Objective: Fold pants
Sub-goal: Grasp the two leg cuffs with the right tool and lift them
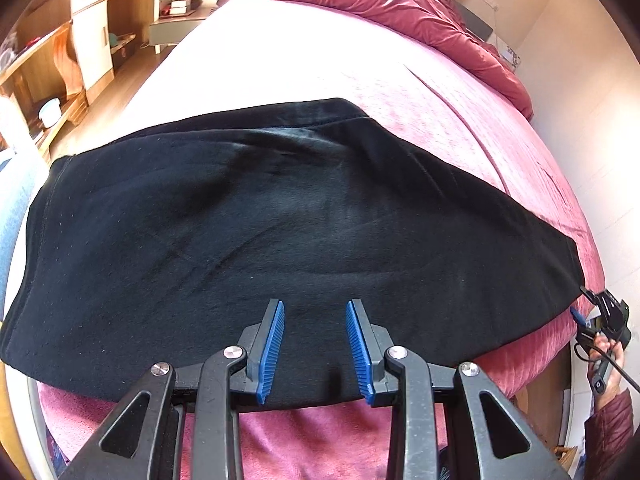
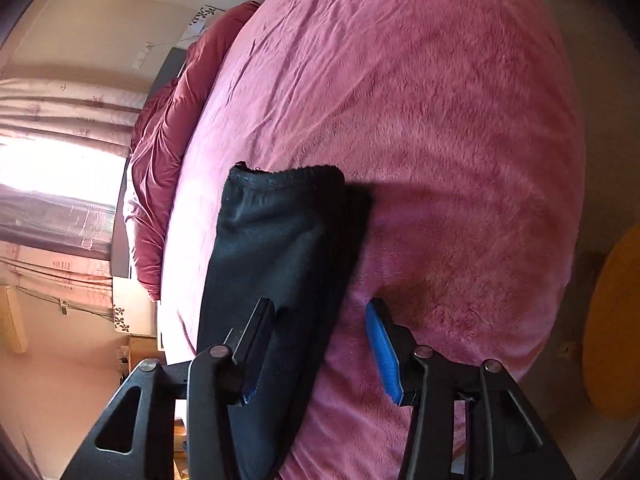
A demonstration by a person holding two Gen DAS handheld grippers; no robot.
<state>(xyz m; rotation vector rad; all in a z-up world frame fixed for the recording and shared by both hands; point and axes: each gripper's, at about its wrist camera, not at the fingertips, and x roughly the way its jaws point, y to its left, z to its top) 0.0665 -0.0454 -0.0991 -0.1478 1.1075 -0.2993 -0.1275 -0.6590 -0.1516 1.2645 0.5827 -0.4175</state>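
Observation:
Black pants [image 1: 280, 220] lie flat across a pink bed cover [image 1: 460, 128], one end at the left and the other at the right edge of the bed. My left gripper [image 1: 316, 304] hovers open over their near edge, with the blue pads apart and no cloth pinched. At the pants' right end a hand in a dark red sleeve [image 1: 612, 424] holds my right gripper [image 1: 586, 304]. In the right wrist view the pants' end [image 2: 280, 240] runs between the fingers of the right gripper [image 2: 319, 302]. The cloth lies against the left finger, the right pad [image 2: 384, 352] stands well off, and the jaws are open.
A dark red duvet [image 1: 440, 12] is bunched at the head of the bed. Wooden shelves and a white cabinet [image 1: 90, 40] stand along the left wall, with a bedside table [image 1: 180, 20] beyond. Curtains and a bright window [image 2: 60, 168] lie past the bed. A yellow round object [image 2: 612, 320] sits at the right.

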